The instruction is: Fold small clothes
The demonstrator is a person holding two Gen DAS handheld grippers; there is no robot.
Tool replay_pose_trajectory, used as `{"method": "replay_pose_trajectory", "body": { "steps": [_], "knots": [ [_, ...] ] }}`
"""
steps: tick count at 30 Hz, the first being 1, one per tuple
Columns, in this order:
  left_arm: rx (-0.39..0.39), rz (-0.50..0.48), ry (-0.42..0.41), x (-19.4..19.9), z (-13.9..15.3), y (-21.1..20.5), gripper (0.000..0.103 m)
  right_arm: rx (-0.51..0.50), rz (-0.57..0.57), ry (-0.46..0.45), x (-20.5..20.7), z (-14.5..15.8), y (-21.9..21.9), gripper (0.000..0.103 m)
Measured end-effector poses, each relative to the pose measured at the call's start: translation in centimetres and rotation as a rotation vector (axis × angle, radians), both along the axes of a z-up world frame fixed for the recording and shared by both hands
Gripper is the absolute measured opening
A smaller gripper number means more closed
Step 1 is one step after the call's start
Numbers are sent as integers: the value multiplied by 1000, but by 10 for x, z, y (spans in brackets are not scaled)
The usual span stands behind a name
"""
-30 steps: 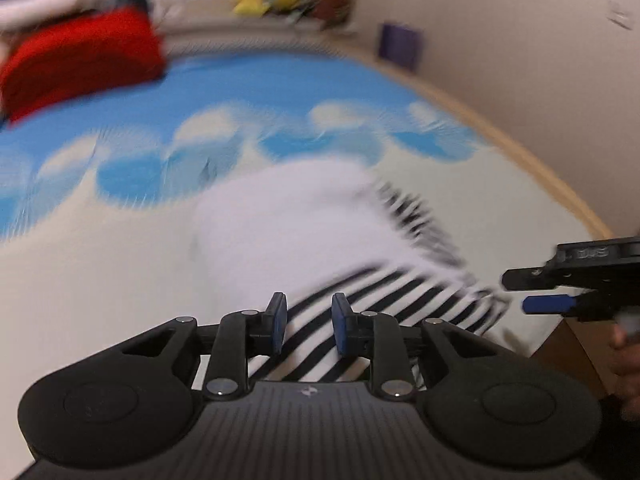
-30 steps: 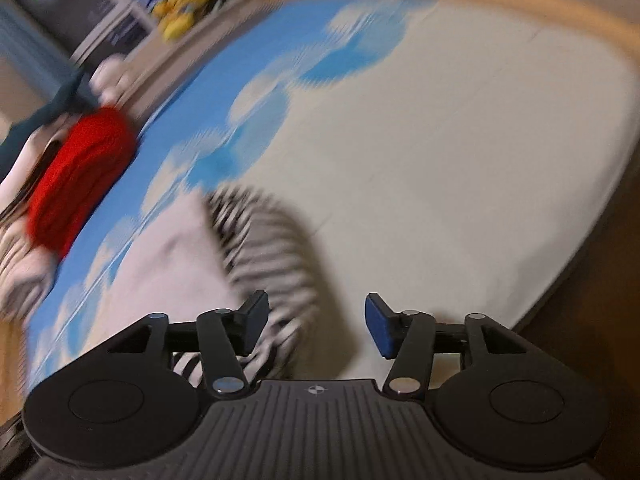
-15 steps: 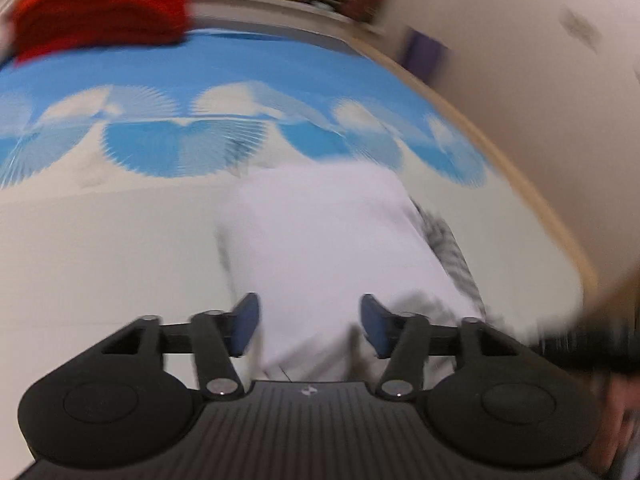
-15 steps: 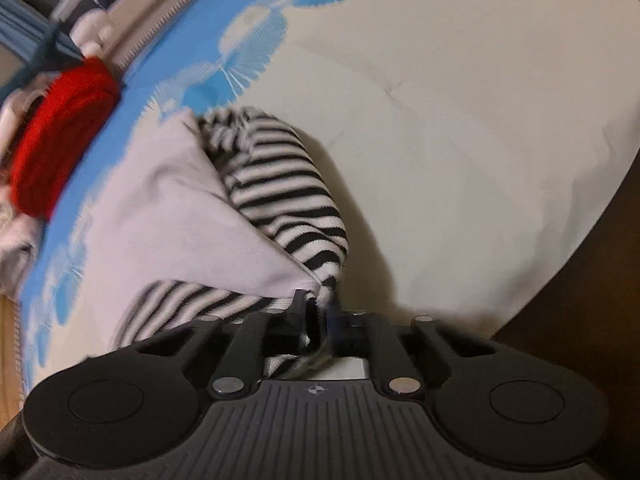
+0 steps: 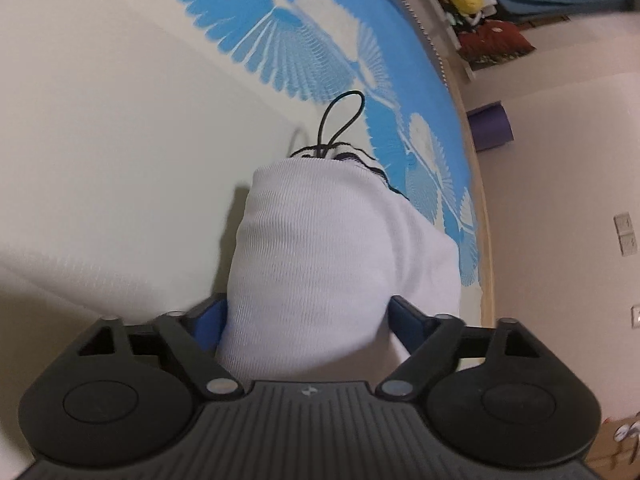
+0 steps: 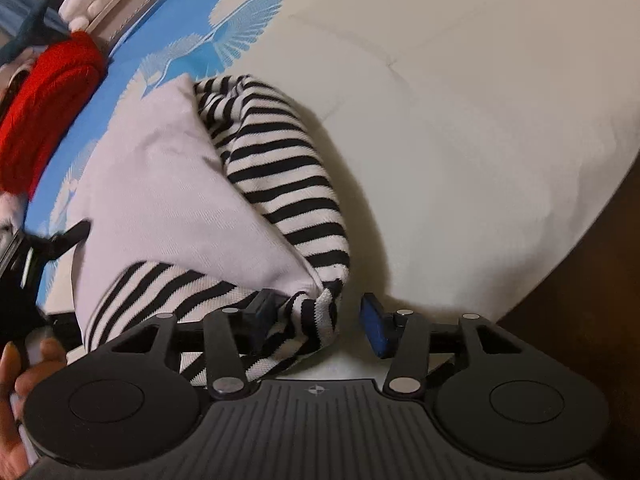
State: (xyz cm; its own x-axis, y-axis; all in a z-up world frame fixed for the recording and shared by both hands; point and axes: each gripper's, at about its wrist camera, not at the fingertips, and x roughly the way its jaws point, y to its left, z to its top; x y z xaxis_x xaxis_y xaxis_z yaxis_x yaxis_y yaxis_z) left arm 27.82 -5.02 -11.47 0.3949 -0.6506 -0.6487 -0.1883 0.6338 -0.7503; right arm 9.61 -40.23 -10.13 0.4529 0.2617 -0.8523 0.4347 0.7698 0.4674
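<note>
The left tongs (image 5: 306,316) are opening, their blue pads at either side of the white fold of the striped garment (image 6: 280,184) without pinching it. The right tongs (image 6: 316,320) are opening too, the garment's striped corner loose between them. The garment lies on the bed (image 6: 460,120), near its edge. A red garment (image 6: 44,108) sits at the far side.

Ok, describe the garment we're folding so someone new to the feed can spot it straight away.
Look at the cream mat with the blue fan-patterned border. Near its front edge, right ahead of the right gripper, lies the striped garment: a black-and-white striped knit with a plain white panel folded over it. The only neighbour, the red knit at the far edge, is solid-coloured.
</note>
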Motion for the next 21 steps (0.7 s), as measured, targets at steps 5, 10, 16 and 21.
{"method": "replay_pose_trajectory", "body": {
  "steps": [5, 10, 16, 21],
  "knots": [
    [65, -77, -73, 11, 19, 10, 45, -8, 62, -27, 9, 4, 20, 21],
    [175, -65, -135, 16, 57, 63, 45, 67, 145, -54, 19, 11, 59, 14],
    [276, -68, -86, 24, 61, 159, 51, 160, 352, -108, 24, 24, 139, 10],
    [381, -13, -105, 5, 84, 194, 64, 148, 425, -97, 18, 30, 172, 9]
  ]
}}
